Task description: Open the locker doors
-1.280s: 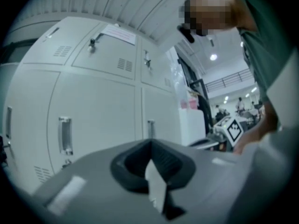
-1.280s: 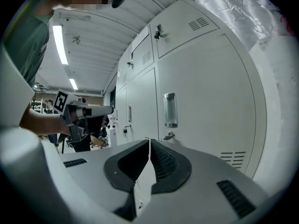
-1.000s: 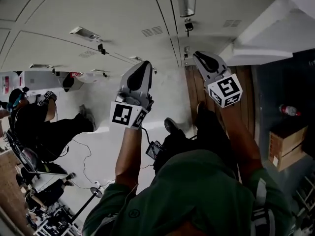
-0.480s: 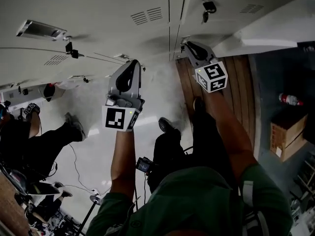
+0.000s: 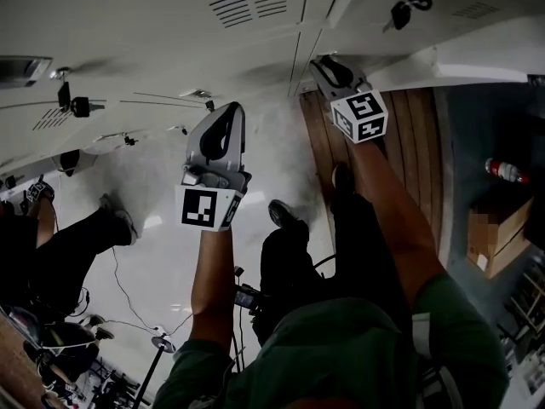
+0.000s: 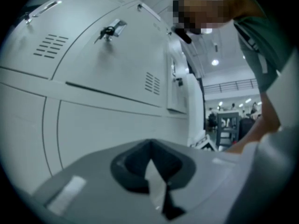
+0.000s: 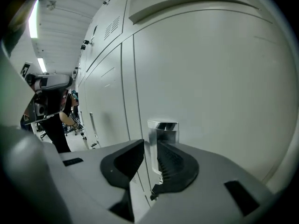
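Grey lockers [image 5: 170, 24], right hand-held gripper [image 7: 150, 147] slightly open at chrome handle [image 7: 163, 129]

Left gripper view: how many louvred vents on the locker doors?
2. The upper-left vent sits on the far-left door; the second vent is lower, right of centre. The left hand-held gripper may hide others.

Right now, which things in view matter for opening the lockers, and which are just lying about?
For the job:
- locker door
- its chrome handle, lined up with the open right tongs
- left tongs, shut and empty

Lying about:
- cardboard box on the floor
- bottle beside it
- bystander at the left
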